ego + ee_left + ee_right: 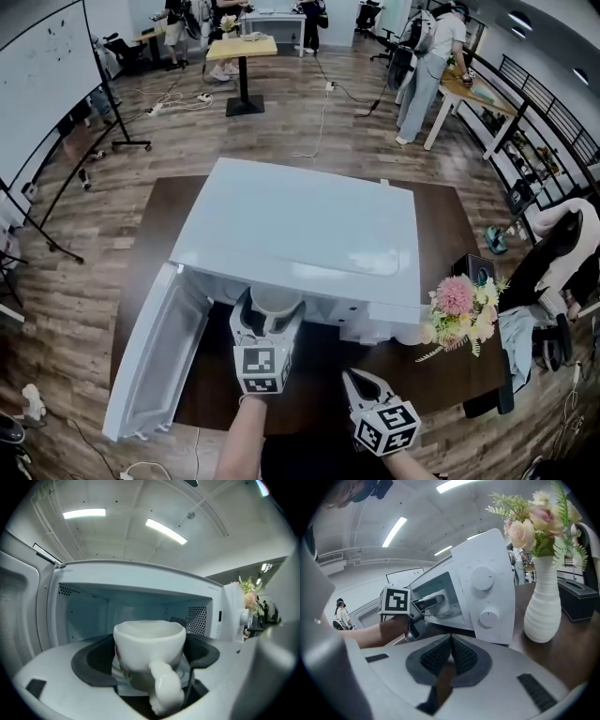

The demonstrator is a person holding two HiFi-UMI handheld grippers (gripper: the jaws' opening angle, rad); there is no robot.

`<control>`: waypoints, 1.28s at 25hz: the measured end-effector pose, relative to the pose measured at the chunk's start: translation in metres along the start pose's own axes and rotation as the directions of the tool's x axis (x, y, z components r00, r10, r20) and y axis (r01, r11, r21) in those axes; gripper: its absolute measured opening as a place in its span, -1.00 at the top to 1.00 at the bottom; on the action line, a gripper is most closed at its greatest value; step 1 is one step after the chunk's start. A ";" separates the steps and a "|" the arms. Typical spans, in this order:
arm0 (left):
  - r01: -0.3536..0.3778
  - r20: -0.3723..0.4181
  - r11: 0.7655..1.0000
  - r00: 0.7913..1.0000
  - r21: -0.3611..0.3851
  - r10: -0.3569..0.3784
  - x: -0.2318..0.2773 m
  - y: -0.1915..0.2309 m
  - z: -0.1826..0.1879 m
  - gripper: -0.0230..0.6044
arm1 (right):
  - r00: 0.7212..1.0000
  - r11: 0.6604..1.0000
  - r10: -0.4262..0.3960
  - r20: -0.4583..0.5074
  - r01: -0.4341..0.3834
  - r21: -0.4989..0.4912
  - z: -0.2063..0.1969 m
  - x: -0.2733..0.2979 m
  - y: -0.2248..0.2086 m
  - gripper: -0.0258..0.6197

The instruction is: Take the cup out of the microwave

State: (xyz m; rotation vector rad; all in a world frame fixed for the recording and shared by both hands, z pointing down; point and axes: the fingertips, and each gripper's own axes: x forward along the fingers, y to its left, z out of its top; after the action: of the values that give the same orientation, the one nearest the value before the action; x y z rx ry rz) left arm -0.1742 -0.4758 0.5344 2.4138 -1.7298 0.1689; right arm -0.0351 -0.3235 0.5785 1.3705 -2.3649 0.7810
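Observation:
A white microwave (309, 234) sits on the dark table with its door (155, 352) swung open to the left. My left gripper (267, 314) is at the mouth of the oven, shut on a white cup (276, 302). In the left gripper view the cup (149, 654) fills the space between the jaws, handle (165, 691) toward the camera, with the oven cavity (136, 609) behind it. My right gripper (361, 382) hangs in front of the microwave over the table, jaws shut on nothing. The right gripper view shows its pads (451, 654) pressed together, and the left gripper (426, 602) with the cup.
A white vase of flowers (459, 314) stands at the microwave's right front corner, close to my right gripper; it is also in the right gripper view (547, 592). A dark box (478, 270) sits behind it. The control panel with two knobs (483, 597) faces my right gripper.

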 end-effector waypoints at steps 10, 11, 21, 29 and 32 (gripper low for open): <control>0.031 -0.002 0.999 1.000 0.011 -0.031 -0.049 -0.002 0.010 -0.51 | 0.997 0.998 -0.058 0.056 0.057 0.022 0.010 -0.018 0.018 0.93; 0.030 -0.004 0.999 1.000 0.013 -0.030 -0.054 -0.002 0.011 -0.51 | 0.997 0.998 -0.058 0.060 0.057 0.023 0.011 -0.019 0.021 0.94; 0.011 -0.012 1.000 1.000 0.015 -0.010 -0.101 0.006 0.017 -0.51 | 0.994 0.998 -0.055 0.094 0.054 0.022 0.016 -0.030 0.037 0.94; -0.013 -0.026 1.000 1.000 0.018 0.013 -0.138 0.015 0.018 -0.51 | 0.990 0.999 -0.040 0.133 0.037 0.029 0.029 -0.032 0.046 0.94; -0.023 -0.031 1.000 0.999 0.013 0.023 -0.152 0.018 0.016 -0.51 | 0.989 0.999 -0.040 0.145 0.038 0.016 0.034 -0.031 0.046 0.94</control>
State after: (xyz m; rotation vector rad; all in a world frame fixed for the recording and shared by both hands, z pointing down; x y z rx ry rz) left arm -0.2406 -0.3439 0.4909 2.3879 -1.7491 0.2196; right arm -0.0594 -0.3038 0.5213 1.5224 -2.4374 0.7089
